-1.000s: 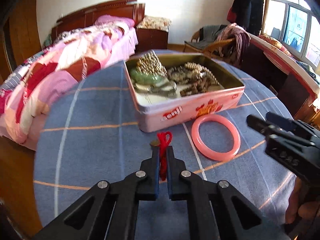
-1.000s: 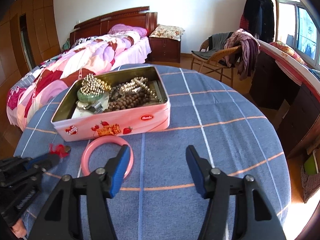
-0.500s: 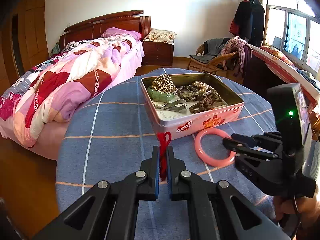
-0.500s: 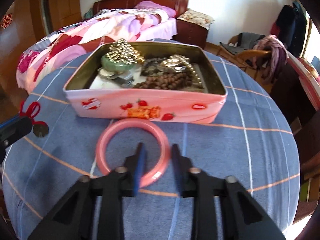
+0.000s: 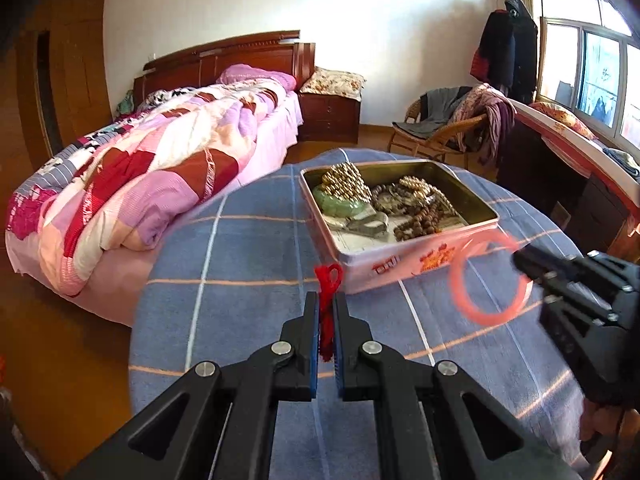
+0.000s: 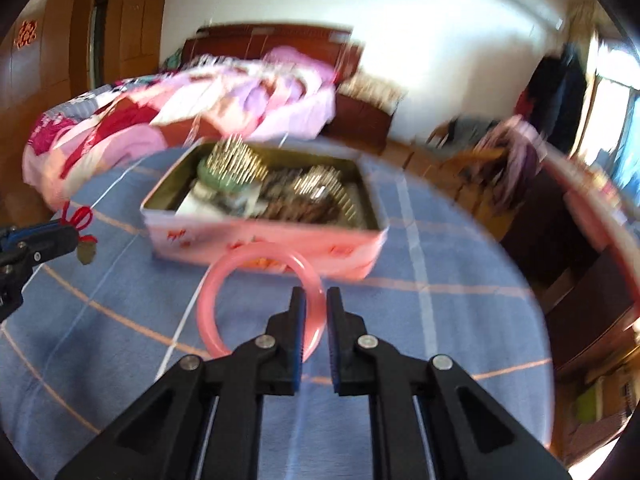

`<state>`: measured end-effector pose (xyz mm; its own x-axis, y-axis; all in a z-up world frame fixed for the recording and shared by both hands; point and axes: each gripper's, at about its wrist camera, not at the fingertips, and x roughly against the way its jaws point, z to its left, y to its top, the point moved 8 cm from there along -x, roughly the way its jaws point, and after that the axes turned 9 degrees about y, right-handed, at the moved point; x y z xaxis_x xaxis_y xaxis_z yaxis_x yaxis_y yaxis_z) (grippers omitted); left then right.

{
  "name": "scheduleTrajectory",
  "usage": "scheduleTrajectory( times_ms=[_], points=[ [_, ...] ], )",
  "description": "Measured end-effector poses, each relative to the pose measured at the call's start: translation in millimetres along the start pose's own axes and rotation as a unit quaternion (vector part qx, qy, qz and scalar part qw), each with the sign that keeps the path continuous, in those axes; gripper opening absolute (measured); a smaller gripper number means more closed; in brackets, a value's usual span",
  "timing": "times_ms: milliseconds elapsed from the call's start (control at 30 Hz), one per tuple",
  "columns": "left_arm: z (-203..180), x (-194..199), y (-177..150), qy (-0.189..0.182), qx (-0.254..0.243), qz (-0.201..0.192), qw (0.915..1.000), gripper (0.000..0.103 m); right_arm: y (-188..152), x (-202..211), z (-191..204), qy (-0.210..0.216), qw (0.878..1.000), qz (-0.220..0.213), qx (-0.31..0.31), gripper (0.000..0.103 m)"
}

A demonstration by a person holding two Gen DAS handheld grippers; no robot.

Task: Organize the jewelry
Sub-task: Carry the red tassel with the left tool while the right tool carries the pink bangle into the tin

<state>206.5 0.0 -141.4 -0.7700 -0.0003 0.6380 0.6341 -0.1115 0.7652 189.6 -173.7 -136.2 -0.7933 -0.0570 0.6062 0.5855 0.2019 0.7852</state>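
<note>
Gripped at its rim between the closed jaws of the right gripper (image 6: 316,300), the smooth pink bangle (image 6: 256,264) is now held clear of the bench (image 6: 440,320), just in front of the tin (image 6: 256,240); a second ago it lay flat on the cloth with those jaws wide apart above it. A red knotted cord (image 5: 328,280) with a small dull pendant (image 6: 86,254) is pinched in the shut jaws of the left gripper (image 5: 326,308), as before. Beaded strands and a green bangle (image 5: 340,206) are piled in the rectangular pink metal tin on the blue checked cloth.
</note>
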Motion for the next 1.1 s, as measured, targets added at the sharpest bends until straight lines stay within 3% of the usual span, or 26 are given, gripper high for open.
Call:
scheduleTrajectory(
  times_ms=[167,367,667,1100],
  points=[
    [-0.3,3.4,9.6,0.010,-0.006,-0.018,0.9998,0.005,21.5,12.5,-2.4,-0.037,0.998,-0.049,0.017,0.013],
    [-6.8,8.3,31.3,0.029,-0.022,-0.054,0.9979,0.005,39.3,9.7,-5.4,-0.051,0.996,-0.073,0.011,0.013],
    [-21.2,-3.1,63.8,0.036,-0.040,-0.085,0.9949,0.005,57.6,-0.2,-16.5,-0.058,0.995,-0.087,-0.009,0.013],
    [-37.0,-40.5,87.8,0.036,-0.047,-0.082,0.9949,0.005,62.7,-24.6,-36.0,-0.062,0.994,-0.082,-0.043,0.013]
  ],
)
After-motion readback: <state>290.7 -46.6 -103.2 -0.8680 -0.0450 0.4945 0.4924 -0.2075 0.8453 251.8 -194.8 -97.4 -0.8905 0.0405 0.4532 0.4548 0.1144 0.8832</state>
